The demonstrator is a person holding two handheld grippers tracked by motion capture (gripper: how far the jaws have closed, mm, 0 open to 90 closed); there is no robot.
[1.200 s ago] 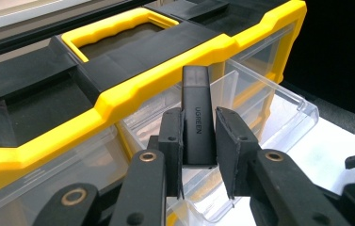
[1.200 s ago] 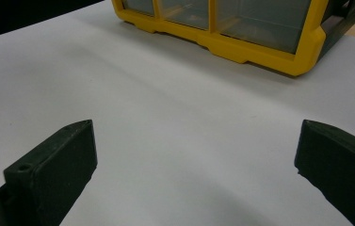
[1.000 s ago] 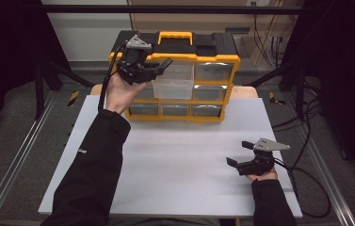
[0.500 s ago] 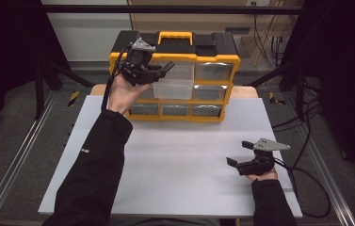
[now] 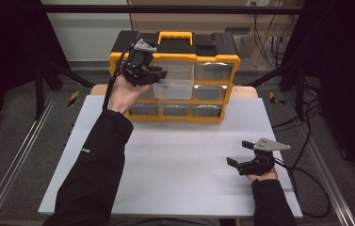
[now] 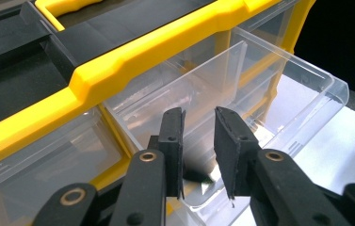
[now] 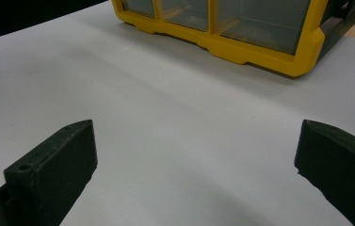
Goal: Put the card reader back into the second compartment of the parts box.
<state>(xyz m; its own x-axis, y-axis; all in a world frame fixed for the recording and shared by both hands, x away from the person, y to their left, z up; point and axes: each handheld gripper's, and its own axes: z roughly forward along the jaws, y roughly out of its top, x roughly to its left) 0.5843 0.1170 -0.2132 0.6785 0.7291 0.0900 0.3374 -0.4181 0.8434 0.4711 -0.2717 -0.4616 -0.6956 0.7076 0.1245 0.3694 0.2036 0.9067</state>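
1. A white-topped bench (image 5: 175,160) is carrying a yellow-and-black organiser cabinet (image 5: 175,77) at its far edge, with rows of clear drawers facing the person.
2. One clear drawer (image 5: 174,88) in the middle row is standing pulled partway out of the cabinet; in the left gripper view its open tray (image 6: 241,99) looks empty, apart from a small dark speck near the front wall.
3. The left tongs (image 5: 158,75) are hovering over the drawer's near corner, jaws a narrow gap apart and just opening further, pinching nothing.
4. The right tongs (image 5: 240,153) are resting low over the bare bench, spread wide and empty.
5. Judged step: working the open drawer; next, the left tongs likely need to grip its front wall squarely to slide it.
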